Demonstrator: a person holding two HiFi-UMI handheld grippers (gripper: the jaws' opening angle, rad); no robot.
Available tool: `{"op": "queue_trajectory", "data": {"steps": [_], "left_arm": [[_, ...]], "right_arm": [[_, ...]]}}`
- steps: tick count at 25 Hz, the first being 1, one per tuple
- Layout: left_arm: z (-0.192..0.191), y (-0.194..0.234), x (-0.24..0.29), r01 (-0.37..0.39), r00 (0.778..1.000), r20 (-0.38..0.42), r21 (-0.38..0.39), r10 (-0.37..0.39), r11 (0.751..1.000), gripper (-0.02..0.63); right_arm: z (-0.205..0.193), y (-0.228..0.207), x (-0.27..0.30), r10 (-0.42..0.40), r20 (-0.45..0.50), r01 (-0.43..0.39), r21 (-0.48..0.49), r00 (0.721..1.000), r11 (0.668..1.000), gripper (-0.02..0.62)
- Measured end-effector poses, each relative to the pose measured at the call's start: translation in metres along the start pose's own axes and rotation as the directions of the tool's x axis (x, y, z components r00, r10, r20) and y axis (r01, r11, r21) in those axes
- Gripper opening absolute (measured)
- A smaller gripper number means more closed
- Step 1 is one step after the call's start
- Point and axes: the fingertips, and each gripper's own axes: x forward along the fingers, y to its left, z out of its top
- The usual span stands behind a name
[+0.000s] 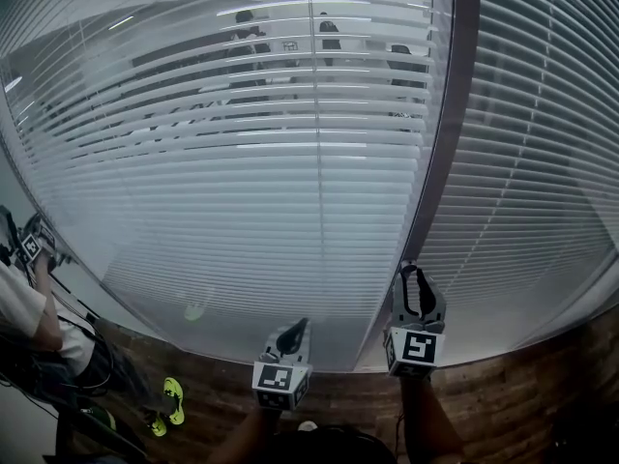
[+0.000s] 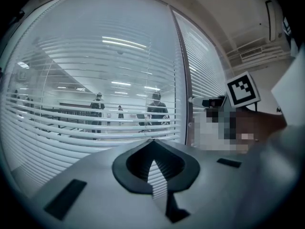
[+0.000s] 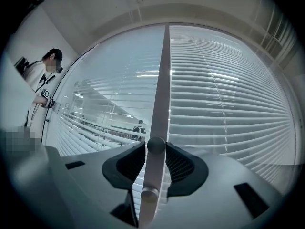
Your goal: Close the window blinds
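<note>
now, right tool (image 3: 156,148) astride wand (image 3: 162,80), jaws apart

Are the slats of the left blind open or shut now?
Open: the slats of the left blind have gaps between them, and people beyond it show through.

It looked like an office. White slatted blinds (image 1: 242,191) hung over tall glazed panels split by a grey post (image 1: 456,114). Through the slats, at the upper middle of the head view, several people (image 1: 250,51) stood in a room under long ceiling strip lights (image 2: 123,43). Wood-plank flooring (image 1: 522,394) ran along the bottom.
</note>
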Motion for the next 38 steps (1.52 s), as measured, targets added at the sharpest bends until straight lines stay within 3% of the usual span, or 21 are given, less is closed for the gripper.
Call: {"op": "queue_trajectory", "data": {"steps": [15, 21, 25, 29, 32, 34, 38], "left_arm": [[0.000, 0.006, 0.001, -0.011, 1.000, -0.003, -0.007, 0.011, 1.000, 0.000], [0.001, -0.004, 0.002, 0.012, 1.000, 0.003, 0.000, -0.012, 1.000, 0.000], [0.003, -0.006, 0.000, 0.024, 1.000, 0.004, 0.012, -0.024, 1.000, 0.000], [0.000, -0.006, -0.005, 0.011, 1.000, -0.016, 0.006, -0.011, 1.000, 0.000], [-0.002, -0.010, -0.006, 0.019, 1.000, -0.012, 0.005, -0.019, 1.000, 0.000], [-0.004, -0.015, -0.007, 0.041, 0.999, -0.008, 0.010, -0.041, 0.999, 0.000], [-0.001, -0.013, -0.014, 0.033, 0.999, -0.012, 0.021, -0.033, 0.999, 0.000]], "right_arm": [[0.001, -0.004, 0.009, -0.004, -0.013, 0.004, -0.017, 1.000, 1.000, 0.120], [0.002, -0.002, 0.009, 0.004, 0.004, -0.003, -0.148, 1.000, 0.989, 0.120], [0.002, 0.000, 0.009, 0.012, -0.018, -0.017, -0.288, 1.000, 0.958, 0.120], [0.003, 0.005, 0.007, 0.028, -0.074, -0.059, -0.474, 0.997, 0.879, 0.121], [0.000, 0.006, 0.006, 0.037, -0.106, -0.094, -0.604, 0.994, 0.791, 0.121], [-0.001, 0.007, 0.007, 0.045, -0.117, -0.114, -0.692, 0.992, 0.713, 0.121], [-0.003, 0.009, 0.007, 0.051, -0.137, -0.144, -0.844, 0.989, 0.517, 0.120]]}}
